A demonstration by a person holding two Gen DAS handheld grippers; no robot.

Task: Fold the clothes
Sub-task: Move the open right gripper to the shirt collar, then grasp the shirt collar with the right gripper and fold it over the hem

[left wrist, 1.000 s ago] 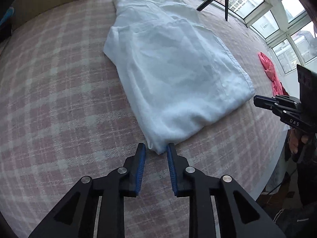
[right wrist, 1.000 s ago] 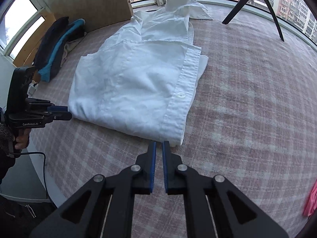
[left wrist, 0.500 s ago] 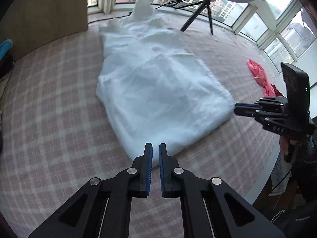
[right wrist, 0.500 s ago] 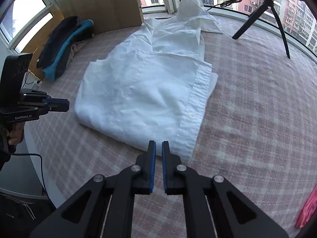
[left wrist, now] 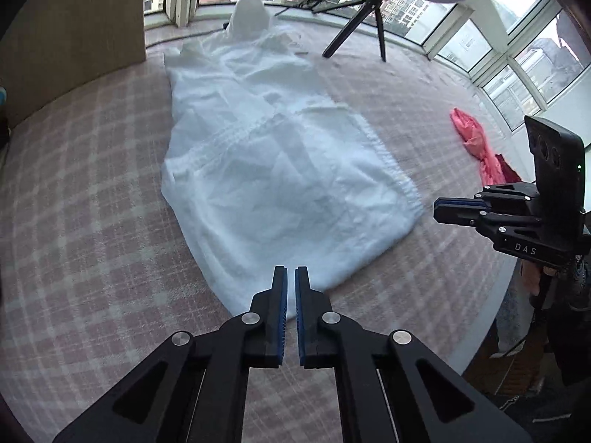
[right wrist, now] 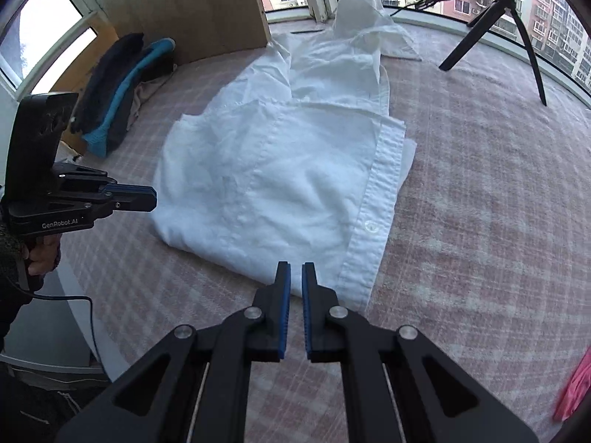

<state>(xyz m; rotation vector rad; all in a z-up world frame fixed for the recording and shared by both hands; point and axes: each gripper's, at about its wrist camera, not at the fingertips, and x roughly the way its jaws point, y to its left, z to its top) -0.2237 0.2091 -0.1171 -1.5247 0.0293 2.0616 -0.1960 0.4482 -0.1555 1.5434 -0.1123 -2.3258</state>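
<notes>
A white shirt [left wrist: 280,184] [right wrist: 288,177] lies folded lengthwise on the pink plaid table [left wrist: 74,203], collar at the far end. My left gripper [left wrist: 291,271] hovers above the shirt's near left hem corner. Its jaws are closing and stand almost together with nothing between them. My right gripper [right wrist: 295,267] hangs shut and empty over the near right corner by the button placket. Each view also shows the other gripper from the side: the right gripper [left wrist: 439,210] and the left gripper [right wrist: 149,197], both off the cloth.
A black tripod [left wrist: 354,26] [right wrist: 517,26] stands at the far right of the table. A pink garment [left wrist: 472,136] [right wrist: 576,387] lies by the right edge. Dark and blue clothes [right wrist: 118,88] are piled far left beside a wooden board [right wrist: 184,11]. The table's rounded front edge [right wrist: 85,295] is close.
Both grippers have lifted away from the shirt's near hem, so more of the table shows. The left jaws have come together from a visible gap. The shirt stays flat.
</notes>
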